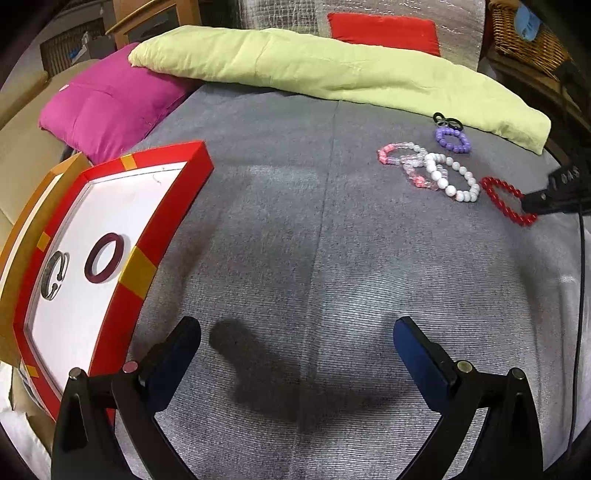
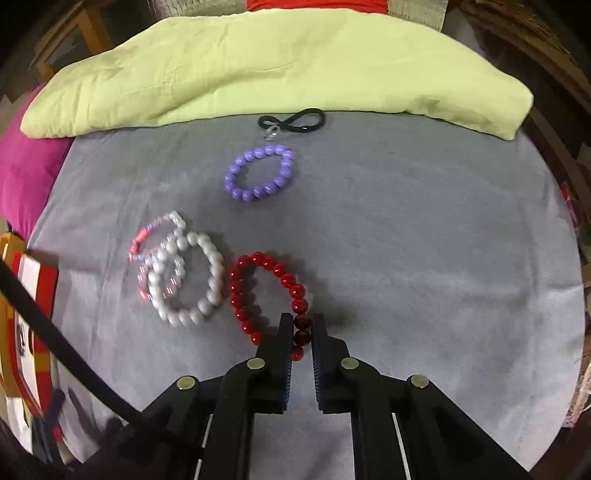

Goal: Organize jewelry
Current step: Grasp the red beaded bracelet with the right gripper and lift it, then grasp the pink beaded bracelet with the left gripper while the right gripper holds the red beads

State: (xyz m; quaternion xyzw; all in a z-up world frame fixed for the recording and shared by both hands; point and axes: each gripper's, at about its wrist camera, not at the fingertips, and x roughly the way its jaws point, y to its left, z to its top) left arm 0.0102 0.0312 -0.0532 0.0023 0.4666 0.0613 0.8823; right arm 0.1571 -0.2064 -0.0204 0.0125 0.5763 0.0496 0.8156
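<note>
A red bead bracelet [image 2: 258, 291] lies on the grey cloth, and my right gripper [image 2: 303, 325] is shut on its near-right beads. The same red bracelet [image 1: 506, 199] shows in the left wrist view with the right gripper's fingertips [image 1: 535, 203] on it. Beside it lie a white bead bracelet [image 2: 192, 280], a pink and clear bracelet [image 2: 155, 240], a purple bead bracelet [image 2: 258, 171] and a black band [image 2: 295, 122]. My left gripper [image 1: 295, 332] stands open over bare cloth. A red-framed tray [image 1: 162, 221] at the left holds a dark maroon bangle [image 1: 105, 258] and a silver cuff [image 1: 53, 271].
A pale green pillow [image 1: 332, 70] lies along the far edge of the grey cloth [image 1: 295, 240]. A magenta cushion [image 1: 107, 107] sits at the far left, a red cushion [image 1: 384, 31] behind. A wicker basket [image 1: 524, 33] stands at the far right. A black cable [image 2: 62, 347] crosses the left.
</note>
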